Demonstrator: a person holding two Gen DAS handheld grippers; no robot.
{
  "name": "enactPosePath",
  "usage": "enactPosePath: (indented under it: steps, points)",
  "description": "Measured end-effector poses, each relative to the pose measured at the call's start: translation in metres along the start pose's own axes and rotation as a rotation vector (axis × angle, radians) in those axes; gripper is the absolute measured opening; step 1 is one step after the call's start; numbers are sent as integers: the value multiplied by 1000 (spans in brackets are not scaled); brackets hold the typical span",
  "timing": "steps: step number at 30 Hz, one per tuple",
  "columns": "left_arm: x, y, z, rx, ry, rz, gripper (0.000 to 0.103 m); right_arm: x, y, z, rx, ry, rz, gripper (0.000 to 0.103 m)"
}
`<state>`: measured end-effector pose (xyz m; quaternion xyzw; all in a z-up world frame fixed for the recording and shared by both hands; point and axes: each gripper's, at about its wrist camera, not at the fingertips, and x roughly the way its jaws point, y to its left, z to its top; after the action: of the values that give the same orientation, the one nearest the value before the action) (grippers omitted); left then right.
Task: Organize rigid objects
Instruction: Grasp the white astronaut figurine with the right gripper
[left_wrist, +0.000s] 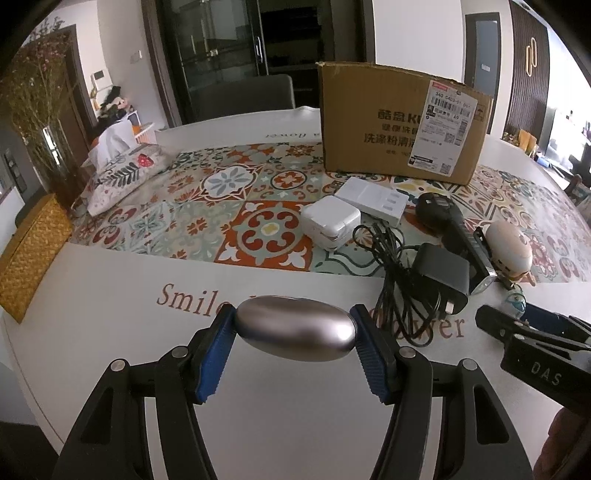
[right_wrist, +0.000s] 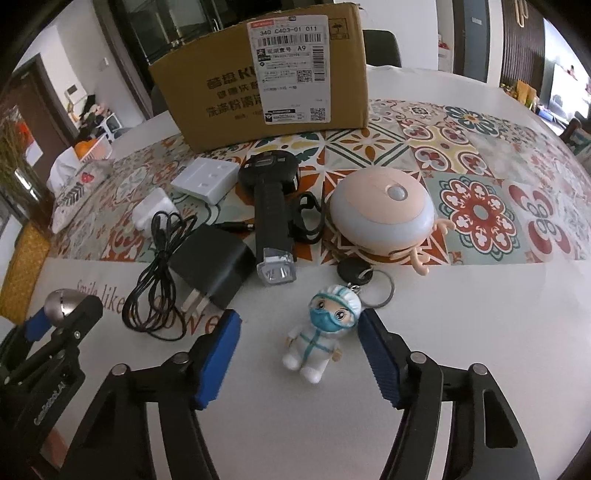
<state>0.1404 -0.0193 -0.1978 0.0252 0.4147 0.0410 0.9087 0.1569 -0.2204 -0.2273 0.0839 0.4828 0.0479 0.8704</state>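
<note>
My left gripper (left_wrist: 293, 332) is shut on a silver egg-shaped object (left_wrist: 295, 328), held just above the white table; it also shows at the left of the right wrist view (right_wrist: 61, 302). My right gripper (right_wrist: 299, 339) is open around a small doll keychain in white suit and blue mask (right_wrist: 317, 339), which lies on the table between the pads without touching them. A cardboard box (left_wrist: 402, 122) stands at the back, also seen in the right wrist view (right_wrist: 258, 74).
On the table lie a black power adapter with cable (right_wrist: 210, 269), a black flashlight (right_wrist: 271, 206), a round pink night light (right_wrist: 382, 210), a white charger (left_wrist: 330, 221) and a white flat box (left_wrist: 373, 199). A floral pouch (left_wrist: 122, 177) and woven basket (left_wrist: 29, 254) sit left.
</note>
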Motion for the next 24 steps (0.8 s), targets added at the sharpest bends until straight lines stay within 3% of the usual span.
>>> enactPosePath:
  steps: [3,6,8,24]
  points:
    - [3,-1,2,3,2,-5,62,2,-1,4,0,0,-8,55]
    - [5,-3,4,19,1,-17,62,2,-2,5,-7,-2,-37,36]
    - [6,-5,6,26,-2,-29,62,2,-3,6,-5,4,-37,28]
    - [-21,-17,45,79,-66,-137,62,-45,-1,26,-9,-70,-31,28]
